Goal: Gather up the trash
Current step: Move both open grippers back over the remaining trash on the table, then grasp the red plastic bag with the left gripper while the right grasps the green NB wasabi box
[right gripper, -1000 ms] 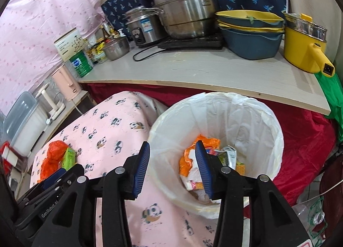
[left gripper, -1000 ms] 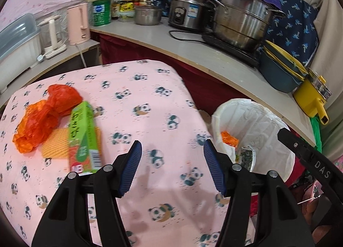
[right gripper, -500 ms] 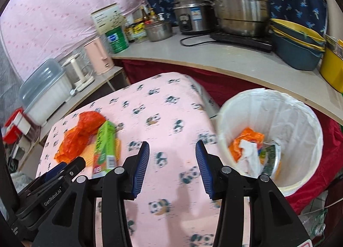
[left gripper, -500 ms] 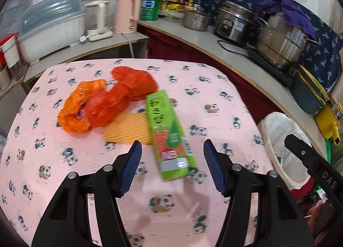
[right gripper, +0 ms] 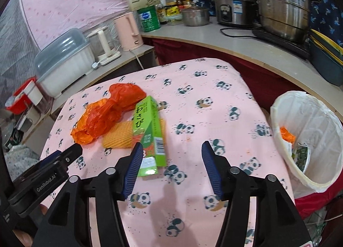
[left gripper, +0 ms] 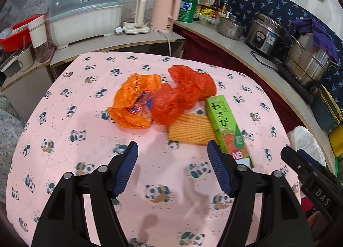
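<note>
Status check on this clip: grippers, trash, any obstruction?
Left gripper and right gripper empty, jaws opening. Orange bags, yellow foam net, green box on the table. Bin beside it. Nothing in the way.

The green box (left gripper: pixel 229 128) carries Japanese letters "わさび" and "NB"; the right gripper's body (left gripper: pixel 317 189) reads "DAS". The left gripper's body (right gripper: pixel 46 179) reads "GenRobot.AI".

On our panda-print tablecloth (left gripper: pixel 64 139) we see the trash in one cluster: a crumpled orange plastic bag (left gripper: pixel 135 105) touching a crumpled red bag (left gripper: pixel 182 94), a yellow ribbed foam net (left gripper: pixel 190 131) lying flat, and a green wasabi carton (left gripper: pixel 227 126) lying on its side over the net's edge. Beside the table stands our white-lined bin (right gripper: pixel 308 139), wrappers inside.
</note>
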The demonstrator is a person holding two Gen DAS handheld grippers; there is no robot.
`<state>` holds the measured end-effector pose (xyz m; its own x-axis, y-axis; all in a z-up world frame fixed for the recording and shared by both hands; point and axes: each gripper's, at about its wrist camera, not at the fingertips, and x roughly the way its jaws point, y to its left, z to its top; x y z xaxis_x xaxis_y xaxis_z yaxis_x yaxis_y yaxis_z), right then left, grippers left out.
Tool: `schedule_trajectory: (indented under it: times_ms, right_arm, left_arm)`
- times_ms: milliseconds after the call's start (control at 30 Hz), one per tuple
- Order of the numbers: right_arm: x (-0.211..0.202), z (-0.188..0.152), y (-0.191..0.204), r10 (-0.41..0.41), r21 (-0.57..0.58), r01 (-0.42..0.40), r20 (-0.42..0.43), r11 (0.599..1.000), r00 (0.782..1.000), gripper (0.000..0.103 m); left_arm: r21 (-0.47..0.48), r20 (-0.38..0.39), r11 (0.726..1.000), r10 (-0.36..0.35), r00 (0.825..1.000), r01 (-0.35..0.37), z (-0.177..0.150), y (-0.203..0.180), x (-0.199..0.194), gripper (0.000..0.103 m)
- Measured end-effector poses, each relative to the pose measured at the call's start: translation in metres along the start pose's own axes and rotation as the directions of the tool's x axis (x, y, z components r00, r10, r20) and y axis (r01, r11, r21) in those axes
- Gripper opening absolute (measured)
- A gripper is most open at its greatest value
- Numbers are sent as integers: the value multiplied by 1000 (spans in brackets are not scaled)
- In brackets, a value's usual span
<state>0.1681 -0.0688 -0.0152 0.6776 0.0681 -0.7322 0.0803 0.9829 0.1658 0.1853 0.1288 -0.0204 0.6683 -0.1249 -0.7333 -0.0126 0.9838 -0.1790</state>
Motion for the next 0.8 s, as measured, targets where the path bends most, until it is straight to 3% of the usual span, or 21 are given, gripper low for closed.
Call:
schedule_trajectory:
  times_ms: [133, 400, 800]
  right_arm:
    - [15, 0, 15, 4, -31, -5, -26, 1000, 1000, 59]
    - [54, 7, 41, -1, -83, -5, -74, 997, 997, 62]
    - [109, 18, 46, -22, -95, 9, -129, 995, 991, 64]
  left_arm:
    - [0, 6, 1000, 12, 1000, -12, 7, 12, 3, 66]
    - [28, 19, 1000, 6, 1000, -7, 29, 17, 18, 80]
    - [109, -13, 994, -31, 999, 32, 69, -8, 72, 88]
